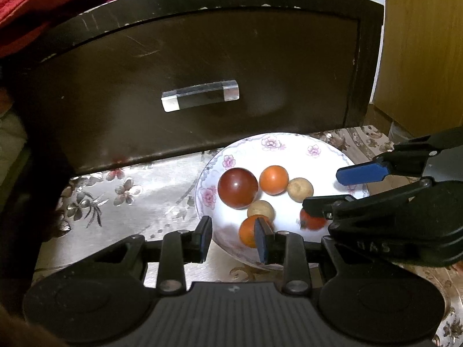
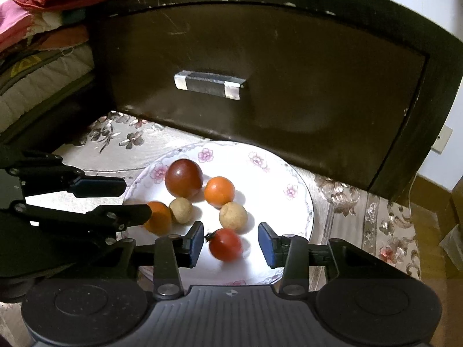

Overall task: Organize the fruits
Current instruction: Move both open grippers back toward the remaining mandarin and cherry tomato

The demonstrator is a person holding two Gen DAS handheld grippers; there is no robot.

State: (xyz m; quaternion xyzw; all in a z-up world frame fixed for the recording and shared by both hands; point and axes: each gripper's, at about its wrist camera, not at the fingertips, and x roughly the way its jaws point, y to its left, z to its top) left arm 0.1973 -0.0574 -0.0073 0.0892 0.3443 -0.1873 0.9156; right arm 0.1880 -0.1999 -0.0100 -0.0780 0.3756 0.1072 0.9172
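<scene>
A white floral plate (image 1: 289,147) (image 2: 289,173) holds a large dark red fruit (image 1: 237,188) (image 2: 183,177), two orange fruits (image 1: 273,179) (image 2: 219,191), two tan balls (image 1: 300,189) (image 2: 233,215) and a small red tomato (image 2: 225,244) (image 1: 312,222). My right gripper (image 2: 230,245) (image 1: 344,188) is open around the tomato, which looks blurred; it lies near the left pad, with a gap to the right pad. My left gripper (image 1: 233,240) (image 2: 134,199) hovers over the plate's near-left rim, its jaws apart and empty. The second orange fruit (image 1: 249,231) (image 2: 159,217) lies just beyond its fingertip.
A dark drawer front with a clear handle (image 1: 199,95) (image 2: 209,85) rises right behind the plate. The plate rests on a floral tablecloth (image 1: 115,196). Red cloth (image 1: 43,5) lies at top left, folded bedding (image 2: 34,81) at the left, and a yellow wooden cabinet (image 1: 419,57) at the right.
</scene>
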